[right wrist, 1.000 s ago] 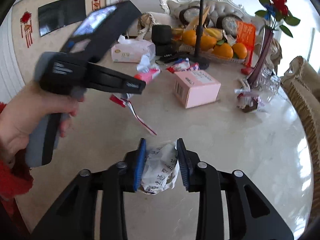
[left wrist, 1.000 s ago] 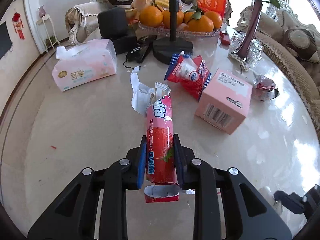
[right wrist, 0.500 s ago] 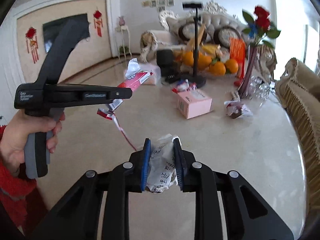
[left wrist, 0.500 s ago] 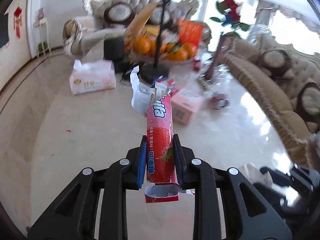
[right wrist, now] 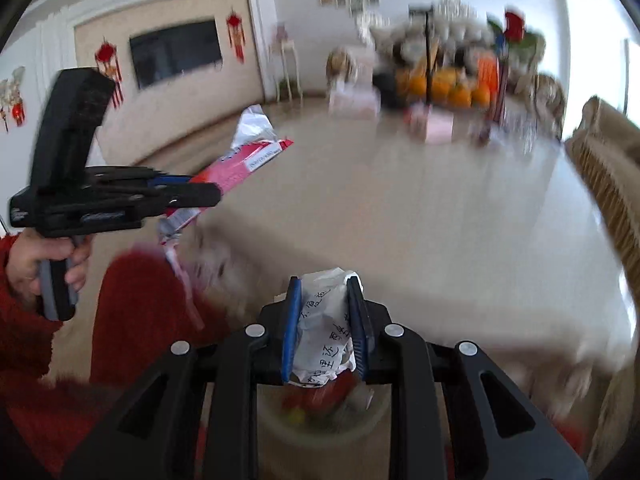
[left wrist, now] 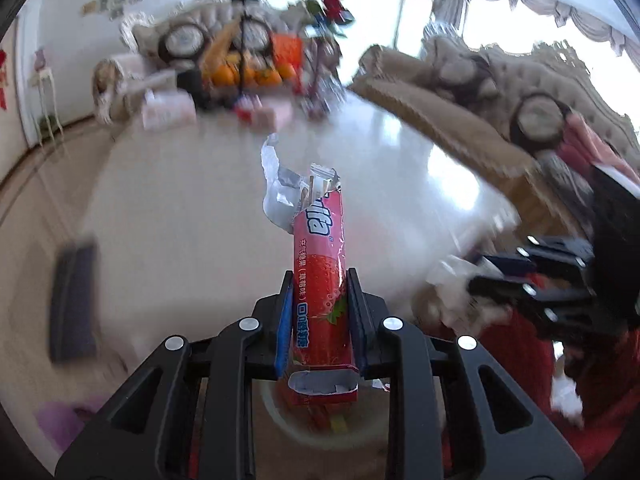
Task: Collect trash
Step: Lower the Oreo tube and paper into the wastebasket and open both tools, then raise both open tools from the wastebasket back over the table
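My left gripper (left wrist: 320, 312) is shut on a long red and pink candy wrapper (left wrist: 320, 264) with a torn silver top, held in the air. It also shows in the right wrist view (right wrist: 244, 164), at the left. My right gripper (right wrist: 326, 320) is shut on a crumpled white paper (right wrist: 324, 328) with black writing. A pale round trash bin (right wrist: 320, 420) with coloured scraps inside sits below both grippers, blurred; it also shows in the left wrist view (left wrist: 280, 412). The right gripper appears at the right of the left wrist view (left wrist: 460, 284).
The marble table (right wrist: 440, 208) stretches ahead, with a pink box (right wrist: 438, 128), a tissue pack (left wrist: 168, 110), oranges (right wrist: 440, 88) and a vase at its far side. A beige sofa (left wrist: 460, 120) stands right. My red sleeve (right wrist: 140, 312) is below left.
Both grippers have pulled back from the table and swung down over the trash bin, each still holding its piece. The view is blurred by motion.
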